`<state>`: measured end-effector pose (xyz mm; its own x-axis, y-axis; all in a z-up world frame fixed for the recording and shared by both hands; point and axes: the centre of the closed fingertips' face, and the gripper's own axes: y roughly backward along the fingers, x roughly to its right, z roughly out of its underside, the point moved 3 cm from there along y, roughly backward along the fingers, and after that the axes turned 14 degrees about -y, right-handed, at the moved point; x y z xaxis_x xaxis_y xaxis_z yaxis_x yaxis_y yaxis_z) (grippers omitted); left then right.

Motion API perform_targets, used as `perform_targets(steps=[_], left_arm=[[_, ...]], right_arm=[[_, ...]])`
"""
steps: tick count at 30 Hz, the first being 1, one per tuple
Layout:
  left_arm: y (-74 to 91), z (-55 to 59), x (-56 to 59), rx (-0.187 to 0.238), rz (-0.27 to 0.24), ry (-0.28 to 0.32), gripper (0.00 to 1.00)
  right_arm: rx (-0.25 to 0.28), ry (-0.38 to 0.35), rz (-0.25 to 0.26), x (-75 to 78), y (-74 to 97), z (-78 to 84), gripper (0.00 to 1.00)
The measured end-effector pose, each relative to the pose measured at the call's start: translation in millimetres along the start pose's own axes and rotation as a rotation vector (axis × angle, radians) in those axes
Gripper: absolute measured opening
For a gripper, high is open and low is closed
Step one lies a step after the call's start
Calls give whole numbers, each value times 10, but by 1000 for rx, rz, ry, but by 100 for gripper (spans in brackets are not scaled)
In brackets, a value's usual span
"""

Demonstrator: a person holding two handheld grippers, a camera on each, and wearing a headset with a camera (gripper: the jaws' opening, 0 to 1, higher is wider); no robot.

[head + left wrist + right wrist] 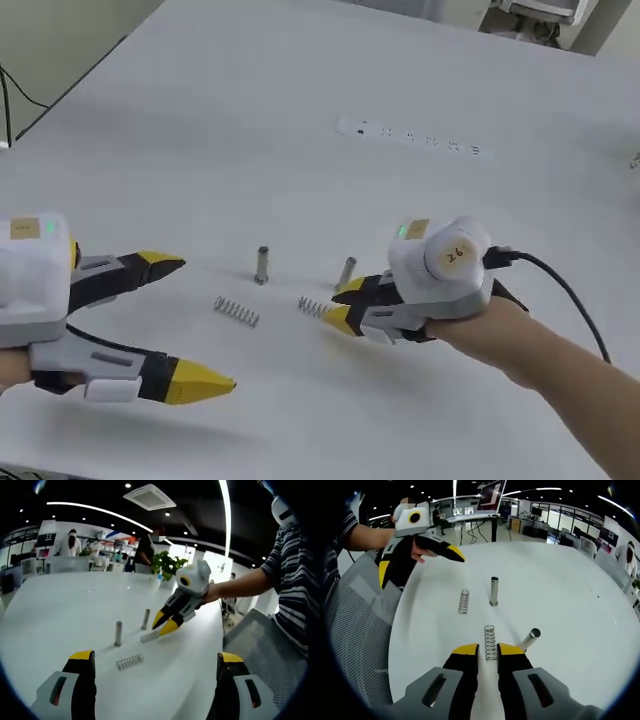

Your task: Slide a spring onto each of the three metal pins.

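Two yellow-tipped jaws of the right gripper [489,650] stand narrow, with the near end of a spring [490,639] lying between the tips. Slim gaps seem to show on either side of the coil, so I cannot tell whether it is pinched. This spring lies flat on the white table [300,80] and points away from the jaws. Just beside the right-hand jaw in the right gripper view is a leaning pin [530,639], tilted with its shiny end up. Farther out an upright pin [493,591] stands on end, and a second spring [463,601] lies flat beside it, apart from it. Beyond these the left gripper [418,563] hovers above the table, its jaws spread wide and holding nothing. A hand [490,325] grips the right gripper's body.
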<state>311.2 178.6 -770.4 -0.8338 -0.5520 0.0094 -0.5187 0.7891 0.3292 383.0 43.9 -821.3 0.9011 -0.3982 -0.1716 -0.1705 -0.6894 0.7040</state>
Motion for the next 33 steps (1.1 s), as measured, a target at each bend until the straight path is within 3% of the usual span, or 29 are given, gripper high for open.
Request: perform_targets(steps=[9, 16, 33], left_arm=[[25, 13, -8, -2, -5, 4, 98], [22, 20, 12, -7, 0, 4, 98], [-89, -79, 107, 7, 44, -11, 96]], right_arm=[[-39, -4, 17, 44, -97, 116, 8], [-39, 42, 16, 21, -95, 131, 8], [-22, 86, 15, 13, 236, 88, 8]])
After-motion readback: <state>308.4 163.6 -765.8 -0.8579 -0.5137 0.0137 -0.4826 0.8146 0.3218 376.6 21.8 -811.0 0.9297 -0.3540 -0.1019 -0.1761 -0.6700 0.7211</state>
